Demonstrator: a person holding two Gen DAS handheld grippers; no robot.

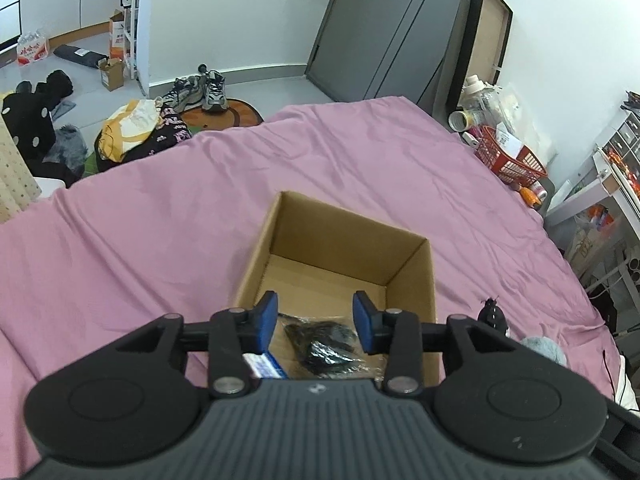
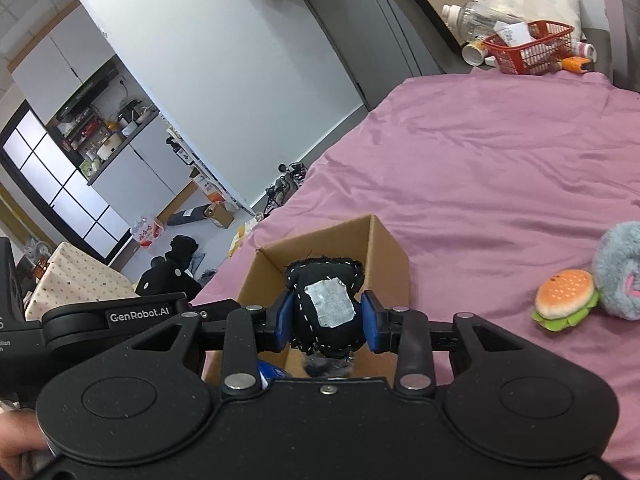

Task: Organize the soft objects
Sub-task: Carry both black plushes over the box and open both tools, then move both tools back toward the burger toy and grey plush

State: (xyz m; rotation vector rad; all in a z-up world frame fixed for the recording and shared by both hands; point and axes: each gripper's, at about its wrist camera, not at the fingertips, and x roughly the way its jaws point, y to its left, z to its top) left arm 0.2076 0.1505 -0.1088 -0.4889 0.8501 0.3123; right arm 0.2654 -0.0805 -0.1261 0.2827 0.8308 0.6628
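right gripper point(image 2: 326, 322): jaws clamped on black plush point(image 2: 325, 304), above box point(image 2: 390, 258) | left gripper point(image 1: 316, 322): jaws apart, holding nothing, over box

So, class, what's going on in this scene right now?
A person is sorting soft toys into a cardboard box on a pink bed. The right gripper has its jaws shut on a black stitched plush, held over the box. The left gripper is open above the box. A burger plush and grey fluffy toy wait on the bed.

Readable text in the frames

"GenRobot.AI" stood in white on the left gripper's black body point(image 2: 138, 315); other labels were illegible.
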